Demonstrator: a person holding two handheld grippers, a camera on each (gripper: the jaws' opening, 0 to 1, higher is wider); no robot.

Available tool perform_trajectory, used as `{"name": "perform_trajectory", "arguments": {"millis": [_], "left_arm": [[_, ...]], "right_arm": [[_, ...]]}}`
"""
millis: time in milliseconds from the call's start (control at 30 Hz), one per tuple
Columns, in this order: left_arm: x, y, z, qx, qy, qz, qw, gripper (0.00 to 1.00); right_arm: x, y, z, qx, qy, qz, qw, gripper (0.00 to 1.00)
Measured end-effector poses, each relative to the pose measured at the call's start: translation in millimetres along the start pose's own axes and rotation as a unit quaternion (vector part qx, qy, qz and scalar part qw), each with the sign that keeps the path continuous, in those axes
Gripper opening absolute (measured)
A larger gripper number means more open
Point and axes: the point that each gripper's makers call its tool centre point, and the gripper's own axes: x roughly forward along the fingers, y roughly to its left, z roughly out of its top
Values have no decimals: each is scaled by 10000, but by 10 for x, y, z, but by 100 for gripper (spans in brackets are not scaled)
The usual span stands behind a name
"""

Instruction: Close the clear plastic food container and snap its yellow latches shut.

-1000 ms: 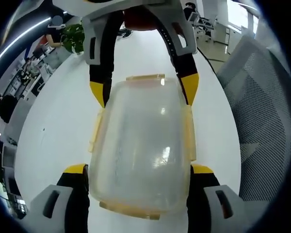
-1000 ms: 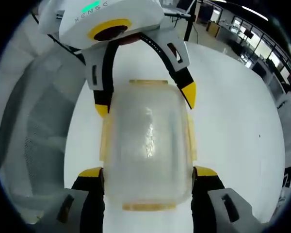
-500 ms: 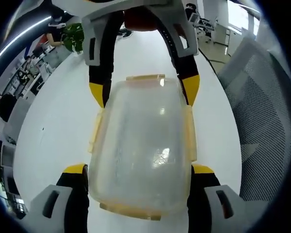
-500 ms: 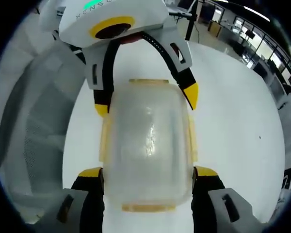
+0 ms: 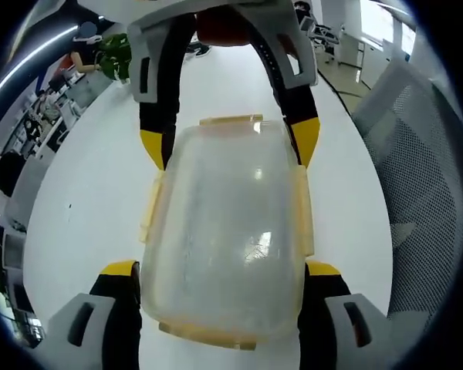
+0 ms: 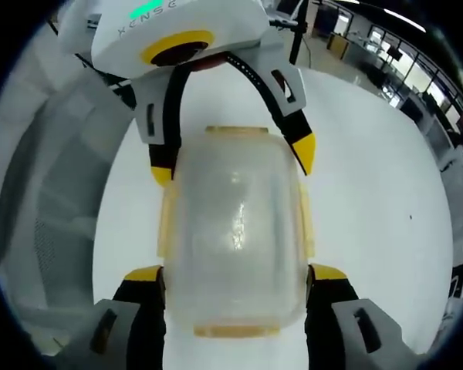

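A clear plastic food container (image 5: 224,223) with its lid on lies on the white table (image 5: 85,193). Pale yellow latches (image 5: 150,208) run along its sides and ends; whether they are snapped down I cannot tell. My left gripper (image 5: 221,268) clasps the near end, a jaw pressed against each side wall. My right gripper (image 5: 228,142) clasps the opposite end the same way. In the right gripper view the container (image 6: 235,223) sits between my right gripper (image 6: 235,273) below and my left gripper (image 6: 232,162) above.
A grey mesh chair (image 5: 417,193) stands close beside the table, and shows again as the chair (image 6: 54,200) in the right gripper view. Bare white table (image 6: 370,177) spreads on the other side. A green plant (image 5: 112,54) and office desks lie far back.
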Motion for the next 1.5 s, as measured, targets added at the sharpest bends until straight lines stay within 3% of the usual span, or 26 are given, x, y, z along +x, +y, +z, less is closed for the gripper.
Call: {"name": "perform_trajectory", "arguments": {"millis": [1500], "left_arm": [[119,411,2,35,-9,-20,10000,85]], "right_arm": [[48,-418,-12,41,55,16,10000,76]]}}
